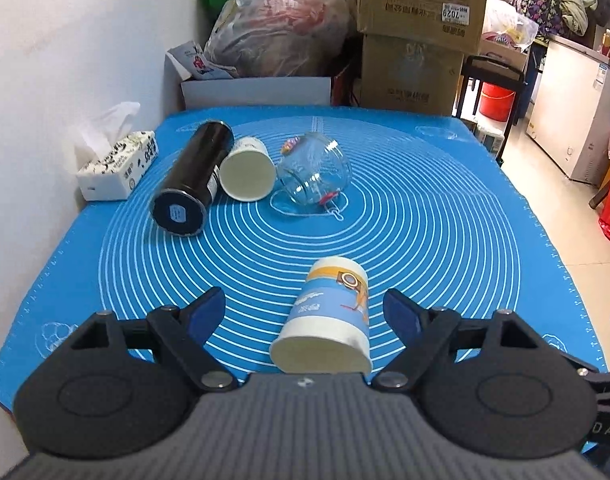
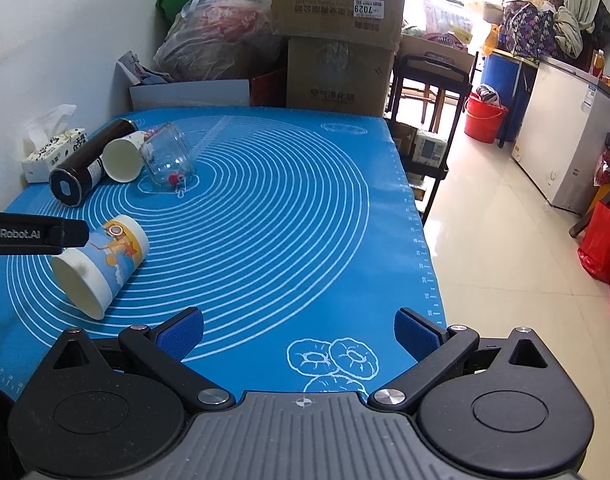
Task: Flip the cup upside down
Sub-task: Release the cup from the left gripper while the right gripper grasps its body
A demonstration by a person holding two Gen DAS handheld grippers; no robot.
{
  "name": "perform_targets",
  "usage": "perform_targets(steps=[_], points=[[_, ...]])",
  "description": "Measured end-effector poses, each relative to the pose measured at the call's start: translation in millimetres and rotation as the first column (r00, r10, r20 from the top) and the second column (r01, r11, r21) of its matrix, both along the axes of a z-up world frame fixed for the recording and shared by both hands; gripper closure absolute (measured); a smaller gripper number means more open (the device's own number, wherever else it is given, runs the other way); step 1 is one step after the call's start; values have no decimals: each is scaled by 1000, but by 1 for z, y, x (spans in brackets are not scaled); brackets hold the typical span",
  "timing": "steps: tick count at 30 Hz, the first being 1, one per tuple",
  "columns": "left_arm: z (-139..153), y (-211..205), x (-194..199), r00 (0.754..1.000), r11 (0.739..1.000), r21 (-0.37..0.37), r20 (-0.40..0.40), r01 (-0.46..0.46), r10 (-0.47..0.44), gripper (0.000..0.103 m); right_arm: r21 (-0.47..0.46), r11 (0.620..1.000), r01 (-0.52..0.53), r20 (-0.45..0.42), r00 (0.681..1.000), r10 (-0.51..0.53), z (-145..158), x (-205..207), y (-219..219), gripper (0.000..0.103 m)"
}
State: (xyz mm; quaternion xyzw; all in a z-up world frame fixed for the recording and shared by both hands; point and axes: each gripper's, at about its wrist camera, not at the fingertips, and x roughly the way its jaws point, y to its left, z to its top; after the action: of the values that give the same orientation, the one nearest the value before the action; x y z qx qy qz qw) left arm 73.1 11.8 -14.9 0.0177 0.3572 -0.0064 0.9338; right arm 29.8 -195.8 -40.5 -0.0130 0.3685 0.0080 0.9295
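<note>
The printed paper cup (image 1: pixel 331 316) lies on its side at the near middle of the table (image 1: pixel 445 216), between the wide-open, empty left tool (image 1: pixel 305 312); close squarely on its wall, gently, before turning; the right tool (image 2: pixel 299 330) gapes empty.

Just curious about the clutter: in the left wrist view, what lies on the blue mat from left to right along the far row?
Tissue box → black bottle → white paper cup → glass jar.
</note>
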Motion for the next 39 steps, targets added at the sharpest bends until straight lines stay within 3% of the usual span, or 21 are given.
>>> perform_targets(steps=[13, 26, 34, 39], points=[[0, 55, 1, 1000, 999, 50, -17, -6, 7, 13, 30, 998, -49, -3, 999, 49, 24, 11, 32, 0], [-18, 111, 42, 998, 997, 66, -37, -47, 49, 13, 95, 976, -195, -215, 954, 211, 21, 107, 105, 15], [-34, 121, 69, 997, 997, 52, -59, -51, 54, 13, 260, 960, -103, -367, 909, 197, -13, 165, 108, 20], [-42, 121, 79, 996, 997, 50, -73, -51, 54, 13, 393, 918, -47, -439, 868, 232, -38, 183, 102, 21]])
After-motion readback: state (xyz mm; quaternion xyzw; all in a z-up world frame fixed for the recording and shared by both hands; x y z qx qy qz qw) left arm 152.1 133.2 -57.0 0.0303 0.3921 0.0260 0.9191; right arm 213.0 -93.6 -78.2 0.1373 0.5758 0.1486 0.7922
